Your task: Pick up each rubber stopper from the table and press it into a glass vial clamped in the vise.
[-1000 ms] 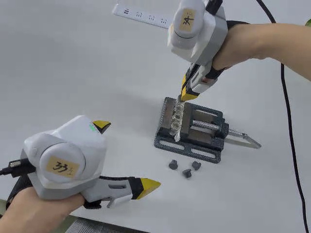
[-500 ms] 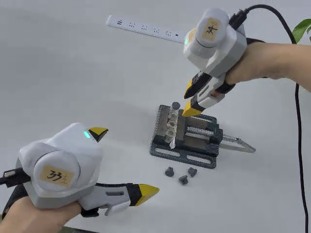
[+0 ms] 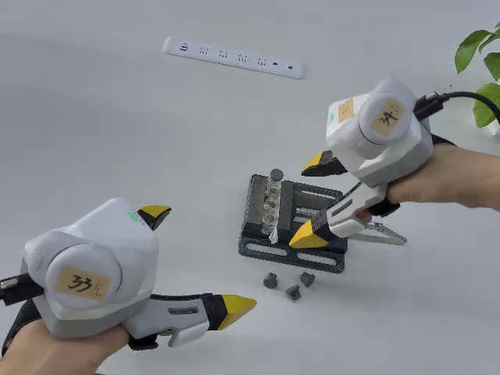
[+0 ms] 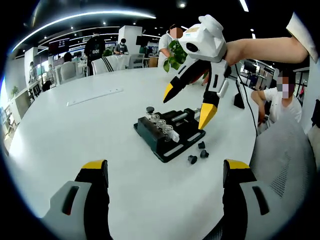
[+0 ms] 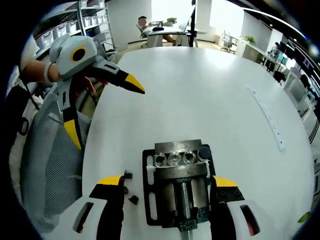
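Landmark: black metal bench vise [image 3: 281, 251], flat on the white table [image 3: 117, 117]. I read every place below from it.
Vials: a row of small clear glass vials [image 3: 272, 205] is clamped upright between the vise's jaws, toward its left side.
Done so far: one fitted stopper [image 3: 276, 174] sits on the vial at the far end of the row. The other mouths look open in the right gripper view.
Loose stock: three dark grey rubber stoppers [image 3: 293, 291] lie in a tight cluster on the table just beside the vise's near edge. I cannot tell which way up each one lies.
Right gripper [image 3: 312, 200]: hovers over the vise's screw side with jaws spread wide and nothing between them. One tip hangs near the vise's near edge.
Left gripper [image 3: 197, 258]: well apart from the vise, to its left and nearer me, with jaws spread wide and holding nothing.
Step in hand (my reading): fetch the next loose stopper with the right gripper.
Pick: I drop onto the stopper standing most clear of the other two, so a jaw knocks no neighbour. I pinch it across the wide head, with the narrow plug end free and pointing down. I close gently, since rubber likely squirms out of a hard squeeze.
Seating: I carry it over the open vial next to the stoppered one and line it up with the mouth. I press straight down along the vial's axis, because a sideways shove could tip or crack the glass.
Left gripper's job: hold clear, or steady the vise base if it slides.
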`<state>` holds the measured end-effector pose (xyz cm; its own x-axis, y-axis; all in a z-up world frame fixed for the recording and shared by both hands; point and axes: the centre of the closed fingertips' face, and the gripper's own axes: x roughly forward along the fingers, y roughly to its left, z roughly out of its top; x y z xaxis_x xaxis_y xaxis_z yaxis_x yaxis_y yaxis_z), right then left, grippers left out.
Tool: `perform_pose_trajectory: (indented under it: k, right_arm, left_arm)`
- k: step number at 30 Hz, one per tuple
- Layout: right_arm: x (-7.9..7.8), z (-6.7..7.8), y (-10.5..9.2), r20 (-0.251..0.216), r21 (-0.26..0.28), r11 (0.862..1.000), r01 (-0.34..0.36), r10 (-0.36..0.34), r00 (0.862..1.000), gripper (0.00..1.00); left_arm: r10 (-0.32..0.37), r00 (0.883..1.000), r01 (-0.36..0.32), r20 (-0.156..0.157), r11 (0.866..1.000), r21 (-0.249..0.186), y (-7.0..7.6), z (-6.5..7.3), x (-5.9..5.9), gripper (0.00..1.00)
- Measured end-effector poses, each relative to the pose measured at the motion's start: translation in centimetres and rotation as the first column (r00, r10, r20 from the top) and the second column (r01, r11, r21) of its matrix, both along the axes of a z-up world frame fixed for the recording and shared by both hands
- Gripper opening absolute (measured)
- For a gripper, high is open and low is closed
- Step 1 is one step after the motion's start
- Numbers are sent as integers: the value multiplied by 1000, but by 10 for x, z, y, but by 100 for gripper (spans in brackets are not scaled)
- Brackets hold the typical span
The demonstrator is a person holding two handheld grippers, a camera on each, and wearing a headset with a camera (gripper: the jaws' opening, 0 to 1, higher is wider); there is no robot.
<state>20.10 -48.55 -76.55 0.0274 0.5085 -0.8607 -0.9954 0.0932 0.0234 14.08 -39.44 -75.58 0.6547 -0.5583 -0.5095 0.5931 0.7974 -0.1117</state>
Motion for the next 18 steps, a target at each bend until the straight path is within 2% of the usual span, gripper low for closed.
perform_pose_trajectory:
  k: [9,18]
  right_arm:
    - [-23,-1,-13,36,85,991,106,-110,993,93]
    - [-47,-10,-29,14,120,974,190,-193,981,88]
  left_arm:
    - [-20,1000,20,13,1000,12,0,7,-3,95]
    - [-36,999,35,31,999,25,2,12,-5,95]
